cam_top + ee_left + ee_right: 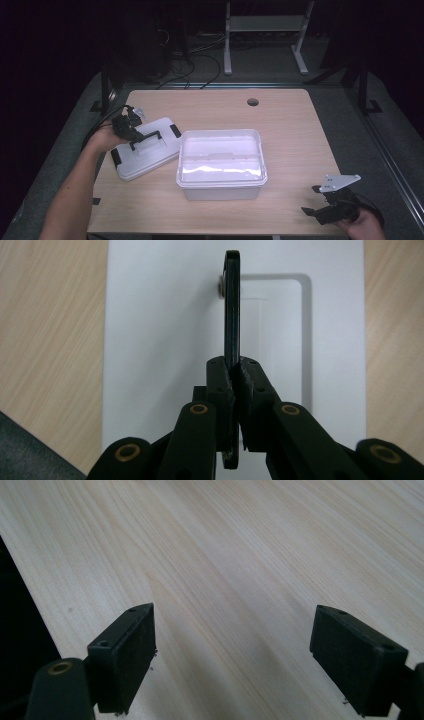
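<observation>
Wooden table (295,140): one open clear storage box (221,165), one white lid (145,150); left gripper (131,126) clamps lid's black handle (231,315), right gripper (327,202) wide open, empty.

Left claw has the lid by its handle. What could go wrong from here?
1. The left claw pinches only the thin black handle, so the white lid may swing or slip as it lifts.
2. The lid sits close beside the open bin; a swing could knock it.
3. The right claw hangs open far off, unable to steady anything.
</observation>
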